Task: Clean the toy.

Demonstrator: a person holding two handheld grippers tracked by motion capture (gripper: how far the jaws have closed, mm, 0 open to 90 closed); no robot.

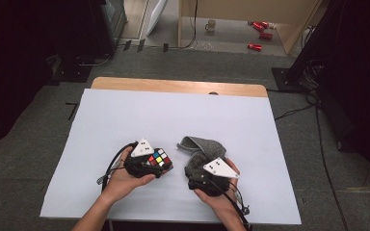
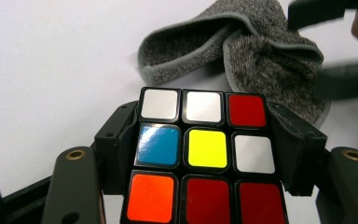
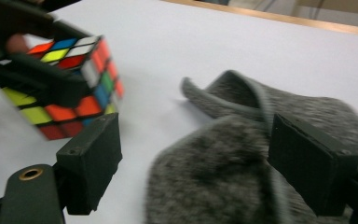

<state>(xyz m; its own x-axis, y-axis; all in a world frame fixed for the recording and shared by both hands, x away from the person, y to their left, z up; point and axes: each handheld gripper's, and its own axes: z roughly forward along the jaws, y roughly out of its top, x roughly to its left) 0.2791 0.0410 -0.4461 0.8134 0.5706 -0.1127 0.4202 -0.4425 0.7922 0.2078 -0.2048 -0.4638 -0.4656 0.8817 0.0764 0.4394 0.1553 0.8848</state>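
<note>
High view: the left gripper (image 1: 150, 162) clamps a scrambled puzzle cube (image 1: 159, 157) at the near edge of the white sheet (image 1: 125, 115), while the right gripper (image 1: 196, 169) sits in a crumpled grey cloth (image 1: 195, 150) just beside it, likely readying a wipe. Left gripper view: both pads press the cube's (image 2: 207, 158) sides, holding it steady, cloth (image 2: 242, 51) beyond. Right gripper view: jaws stand apart astride the cloth (image 3: 223, 172), not visibly pinching; cube (image 3: 70, 84) raised at left.

- A white sheet (image 1: 125, 125) covers the counter (image 1: 173, 85), whose wooden far edge shows.
- Grey carpet floor (image 1: 24, 163) surrounds it.
- Beyond, red cans (image 1: 260, 30) and a mug (image 1: 211, 25) lie on pale flooring.
- Dark corners either side.
</note>
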